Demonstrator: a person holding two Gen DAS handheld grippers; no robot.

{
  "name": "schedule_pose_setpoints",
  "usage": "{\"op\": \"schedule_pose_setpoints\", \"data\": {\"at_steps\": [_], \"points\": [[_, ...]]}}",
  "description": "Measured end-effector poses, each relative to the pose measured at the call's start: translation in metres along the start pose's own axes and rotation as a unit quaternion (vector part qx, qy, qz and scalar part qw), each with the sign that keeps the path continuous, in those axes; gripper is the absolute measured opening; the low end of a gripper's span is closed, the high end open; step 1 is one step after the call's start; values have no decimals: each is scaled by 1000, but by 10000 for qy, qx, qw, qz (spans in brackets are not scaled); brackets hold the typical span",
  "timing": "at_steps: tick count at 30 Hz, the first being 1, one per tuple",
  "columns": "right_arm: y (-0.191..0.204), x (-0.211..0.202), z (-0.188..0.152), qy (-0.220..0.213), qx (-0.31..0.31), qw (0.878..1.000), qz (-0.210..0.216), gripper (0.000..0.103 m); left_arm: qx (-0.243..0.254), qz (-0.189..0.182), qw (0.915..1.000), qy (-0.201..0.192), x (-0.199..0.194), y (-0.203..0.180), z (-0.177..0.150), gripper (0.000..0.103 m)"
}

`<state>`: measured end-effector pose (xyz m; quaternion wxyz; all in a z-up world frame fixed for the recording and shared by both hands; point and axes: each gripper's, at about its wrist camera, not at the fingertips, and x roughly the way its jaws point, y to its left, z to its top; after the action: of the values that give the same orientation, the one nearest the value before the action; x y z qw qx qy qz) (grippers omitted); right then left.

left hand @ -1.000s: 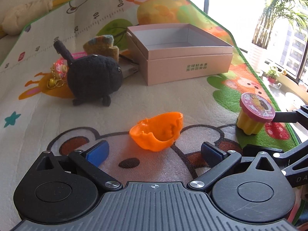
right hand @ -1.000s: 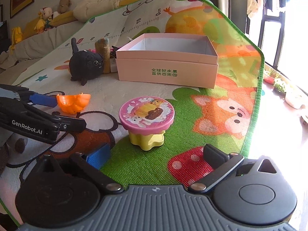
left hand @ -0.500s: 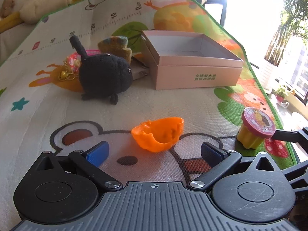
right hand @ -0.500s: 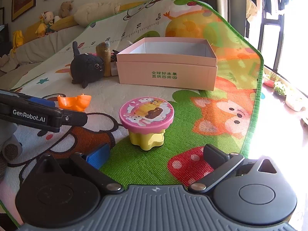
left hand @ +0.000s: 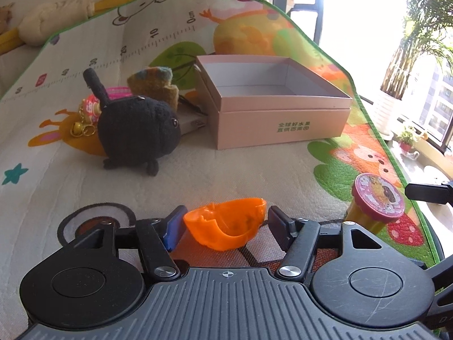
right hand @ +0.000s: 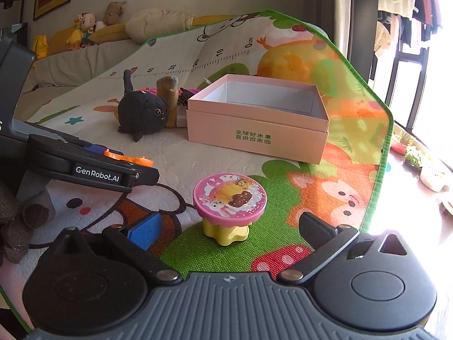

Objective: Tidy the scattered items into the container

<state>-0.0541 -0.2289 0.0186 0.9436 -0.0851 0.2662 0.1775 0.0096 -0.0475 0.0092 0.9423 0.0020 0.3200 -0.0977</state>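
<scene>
The left gripper point(left hand: 225, 223) has pushed forward since a moment ago: the orange shell-shaped cup point(left hand: 226, 230), which lay out ahead of its fingers, now sits right between them, and the fingers have drawn in from their wide spread. The blue pad is against the cup's left side and the black pad is just beside its right rim; whether the right one truly touches is hard to say, and the cup looks to be resting on the play mat point(left hand: 240, 175) rather than lifted. The tool is held low and level, pointing toward the mat's far edge. The right wrist view shows it from the side, only an orange sliver point(right hand: 128, 157) peeking past its black arm.

The right gripper point(right hand: 226, 228) has barely shifted. It hovers low near the mat's right edge with its fingers spread wide and holding nothing, the pink-topped yellow toy table point(right hand: 230, 204) standing ahead of them, untouched.

The pink box point(left hand: 279, 104) stands open toward the far right part of the mat, nothing visible inside. Left of it, toward the far left, sits the black plush cat point(left hand: 136, 136), with a brown felt toy point(left hand: 154, 87) behind it. More bits lie behind the cat, a pink charm with gold bells point(left hand: 87, 116) among them, mostly hidden. Something grey and flat is wedged between cat and box; I can't make it out.
</scene>
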Motion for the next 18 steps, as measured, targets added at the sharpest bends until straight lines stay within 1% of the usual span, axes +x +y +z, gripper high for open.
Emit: {"op": "schedule_pose_setpoints", "data": {"at_steps": [3,5,6,7,8,9,11,14,16,18], "points": [[0,2,7,-35,-32,10000,0,102,0,-27,10000,3,-2,3,0,63],[1,6,10,4,-89,10000,34,89,26,-57,10000,-12,-6,5,0,63],[1,9,12,47,-101,9999,67,86,59,-82,9999,-23,-8,5,0,63],[0,11,13,102,-118,9998,106,79,93,-111,9999,-34,-10,6,1,63],[0,14,15,174,-146,9996,150,64,138,-155,9998,-43,-12,6,2,63],[-2,17,16,262,-170,9993,193,55,178,-201,9996,-49,-14,6,3,63],[-9,18,23,328,-117,9988,333,56,258,-311,9992,-78,-17,5,9,63],[-22,12,44,142,-120,9991,390,56,465,-418,9977,-270,-16,0,27,63],[-35,11,70,-76,-137,9992,366,56,618,-526,9956,-473,-12,-4,49,63],[-51,18,102,-245,-93,9991,326,56,809,-607,9921,-739,-3,-11,74,63]]}}
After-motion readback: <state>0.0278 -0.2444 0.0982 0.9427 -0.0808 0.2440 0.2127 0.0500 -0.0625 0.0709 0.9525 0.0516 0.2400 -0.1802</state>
